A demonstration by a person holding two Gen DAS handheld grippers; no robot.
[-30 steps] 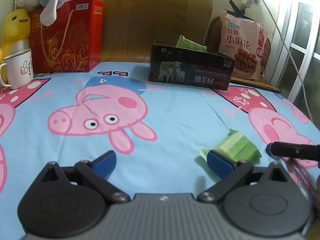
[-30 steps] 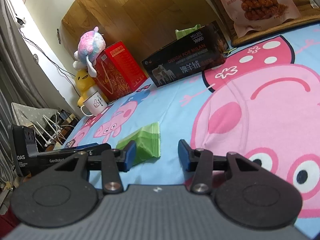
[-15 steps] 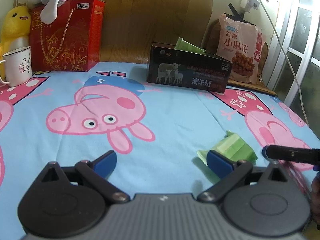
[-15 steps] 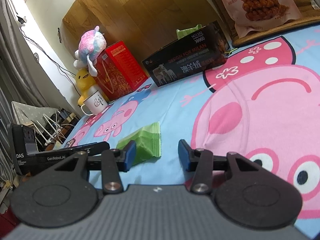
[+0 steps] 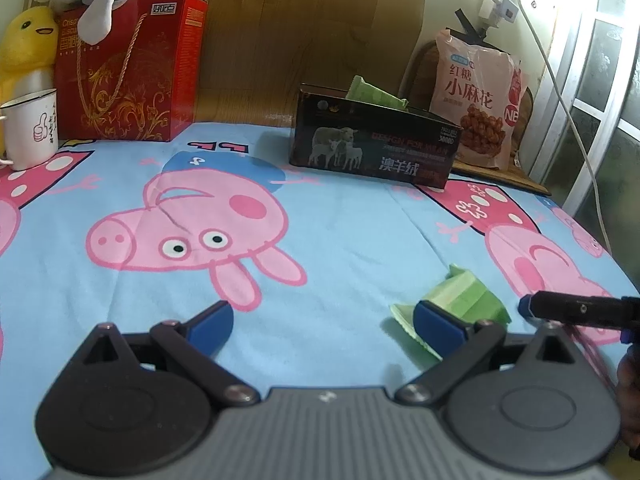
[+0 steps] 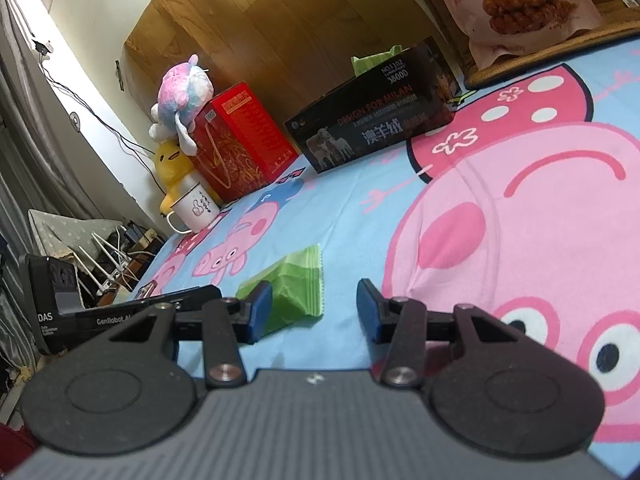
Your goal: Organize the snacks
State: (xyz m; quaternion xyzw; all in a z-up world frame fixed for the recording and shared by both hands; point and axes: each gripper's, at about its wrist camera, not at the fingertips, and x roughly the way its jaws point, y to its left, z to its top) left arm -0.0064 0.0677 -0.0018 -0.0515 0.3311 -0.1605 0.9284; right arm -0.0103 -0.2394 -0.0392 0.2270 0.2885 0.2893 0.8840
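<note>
Left wrist view shows nothing has changed over the last second: both the left gripper (image 5: 323, 322) and the right gripper (image 6: 314, 308) hover with jaws apart, pickup not begun, the green snack packet (image 5: 460, 298) lying near the bed's front-right edge, long axis toward the black box (image 5: 374, 142).

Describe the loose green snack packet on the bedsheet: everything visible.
The green snack packet is a small, light-green pouch of what looks like crinkly plastic film, with a serrated, ribbed seal along one end. It looks puffed and slightly creased and lies flat on the blue cartoon-pig bedsheet, unopened as far as can be seen. In both wrist views a blue claw fingertip overlaps its near edge; contact cannot be confirmed. Neither the left claw nor the right claw grips it.
</note>
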